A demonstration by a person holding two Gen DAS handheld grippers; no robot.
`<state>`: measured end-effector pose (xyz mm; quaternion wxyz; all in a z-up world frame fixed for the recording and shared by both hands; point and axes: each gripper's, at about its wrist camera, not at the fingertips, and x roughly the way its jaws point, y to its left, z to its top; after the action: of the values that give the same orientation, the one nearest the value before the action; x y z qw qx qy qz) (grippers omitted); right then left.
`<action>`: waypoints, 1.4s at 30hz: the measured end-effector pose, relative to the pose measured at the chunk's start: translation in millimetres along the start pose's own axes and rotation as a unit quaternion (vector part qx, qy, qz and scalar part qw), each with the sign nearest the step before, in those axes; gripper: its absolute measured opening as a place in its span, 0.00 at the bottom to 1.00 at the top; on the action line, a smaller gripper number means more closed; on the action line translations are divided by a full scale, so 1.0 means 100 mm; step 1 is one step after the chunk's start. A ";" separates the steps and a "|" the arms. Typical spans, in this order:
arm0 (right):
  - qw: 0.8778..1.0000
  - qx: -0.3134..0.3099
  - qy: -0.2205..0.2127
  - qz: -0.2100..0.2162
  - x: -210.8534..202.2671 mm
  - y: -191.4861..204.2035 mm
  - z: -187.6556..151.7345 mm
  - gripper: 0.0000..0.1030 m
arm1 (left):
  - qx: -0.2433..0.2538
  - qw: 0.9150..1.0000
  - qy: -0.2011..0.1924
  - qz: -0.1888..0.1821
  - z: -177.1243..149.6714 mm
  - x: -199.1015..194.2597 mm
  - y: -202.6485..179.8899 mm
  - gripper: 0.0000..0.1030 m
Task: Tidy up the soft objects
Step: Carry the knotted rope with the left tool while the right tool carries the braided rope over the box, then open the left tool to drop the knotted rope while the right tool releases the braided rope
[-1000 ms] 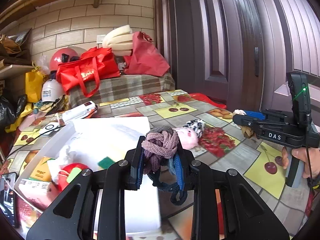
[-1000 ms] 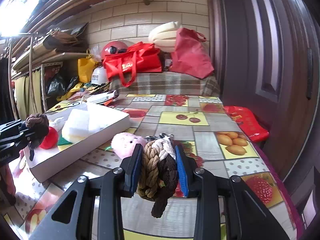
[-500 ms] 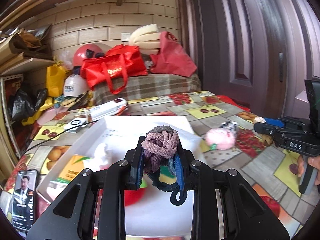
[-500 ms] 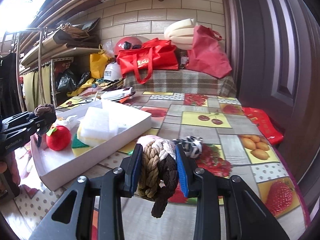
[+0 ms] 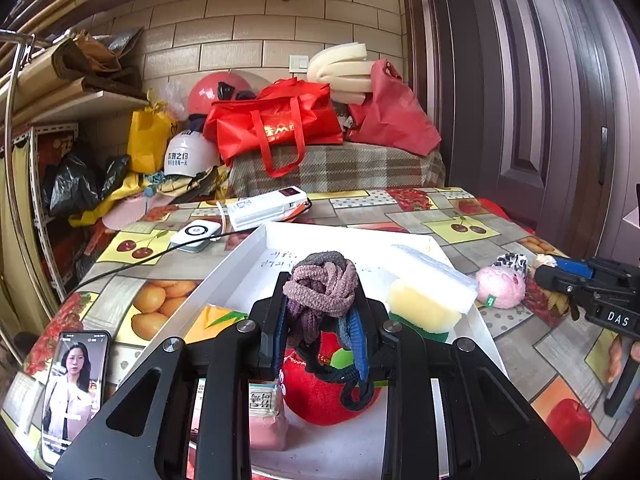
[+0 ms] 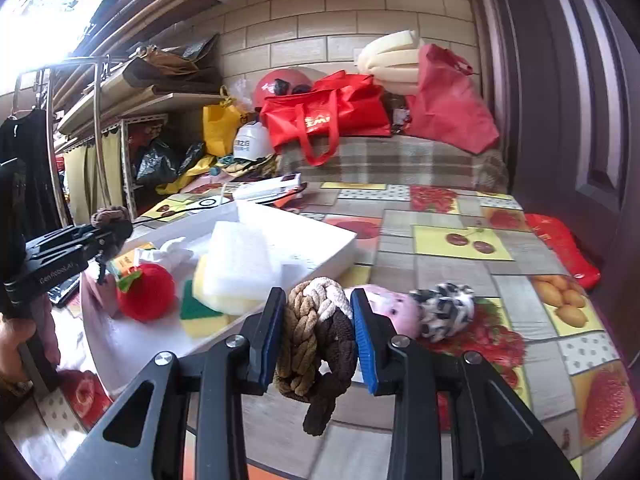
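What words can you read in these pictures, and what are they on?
"DAS": on the right gripper.
"GenRobot.AI": on the left gripper.
White helmet: print too small to read.
Red bag: logo unclear.
White tray: handwriting too blurred.
Pink packet: label too blurred.

Ahead of you, the far wall [image 5: 256, 40] is cream brick-pattern tile, with a small white switch plate [image 5: 299, 63] on it. To your right stands a dark brown panelled door [image 5: 540, 112]. On the left, metal shelving [image 6: 116, 120] holds cardboard and bags under wooden beams [image 6: 180, 4], and strong daylight [image 6: 44, 8] pours in from the upper left. A plaid-covered bench [image 5: 340, 168] sits against the far wall, behind the table's fruit-print cloth [image 6: 460, 236].
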<state>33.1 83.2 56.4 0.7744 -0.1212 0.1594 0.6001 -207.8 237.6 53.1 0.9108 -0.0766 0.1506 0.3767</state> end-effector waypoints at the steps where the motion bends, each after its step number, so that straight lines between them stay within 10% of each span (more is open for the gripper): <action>1: 1.000 0.001 0.001 0.004 0.02 0.03 0.01 0.32 | 0.002 1.000 0.000 -0.001 0.00 0.00 -0.01 0.25; 12: 0.992 -0.060 0.011 0.112 0.30 0.70 0.11 0.32 | 0.000 1.000 0.027 0.010 0.05 0.22 0.09 0.25; 33: 0.995 -0.052 0.031 0.081 1.00 0.88 0.38 0.34 | 0.014 0.998 0.044 0.046 0.12 0.53 0.12 0.27; 38: 0.995 -0.064 0.014 0.077 0.95 0.92 0.38 0.71 | 0.020 0.996 0.022 0.084 0.12 0.44 0.09 0.53; 42: 0.997 -0.034 0.008 0.067 0.95 0.80 0.40 0.83 | -0.029 0.992 -0.004 0.121 0.11 0.32 0.27 1.00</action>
<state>-18.9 203.2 56.3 0.7267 -0.1419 0.1528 0.6545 -202.8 280.4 51.7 0.8567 -0.0824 0.1443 0.4883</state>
